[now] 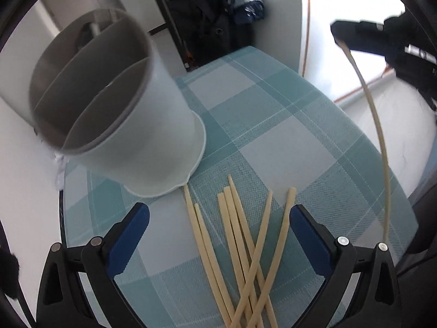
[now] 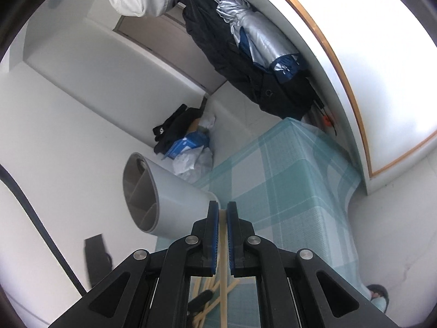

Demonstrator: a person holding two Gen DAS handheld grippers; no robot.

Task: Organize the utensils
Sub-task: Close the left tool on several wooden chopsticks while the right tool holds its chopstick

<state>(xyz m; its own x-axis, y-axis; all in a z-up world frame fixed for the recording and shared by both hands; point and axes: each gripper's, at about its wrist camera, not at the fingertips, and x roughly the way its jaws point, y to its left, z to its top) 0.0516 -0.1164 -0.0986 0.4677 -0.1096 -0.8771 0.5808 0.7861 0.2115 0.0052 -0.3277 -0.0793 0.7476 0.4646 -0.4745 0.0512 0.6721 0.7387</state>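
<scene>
A grey divided utensil holder [image 1: 114,109] stands on the teal checked tablecloth [image 1: 273,125] at the left. Several pale wooden chopsticks [image 1: 245,246] lie in a crossed pile between the fingers of my left gripper [image 1: 218,218], which is open and empty just above them. My right gripper [image 2: 222,213] is shut on one chopstick [image 2: 223,273]; in the left wrist view that gripper [image 1: 338,34] is high at the right, with the chopstick [image 1: 374,114] hanging down from it. The holder [image 2: 164,199] lies to the left of the right gripper.
Dark coats and a silver umbrella [image 2: 259,41] hang on a rack beyond the table. Bags and a blue box [image 2: 188,145] lie on the floor by the wall. The table's far edge [image 1: 245,52] is close behind the holder.
</scene>
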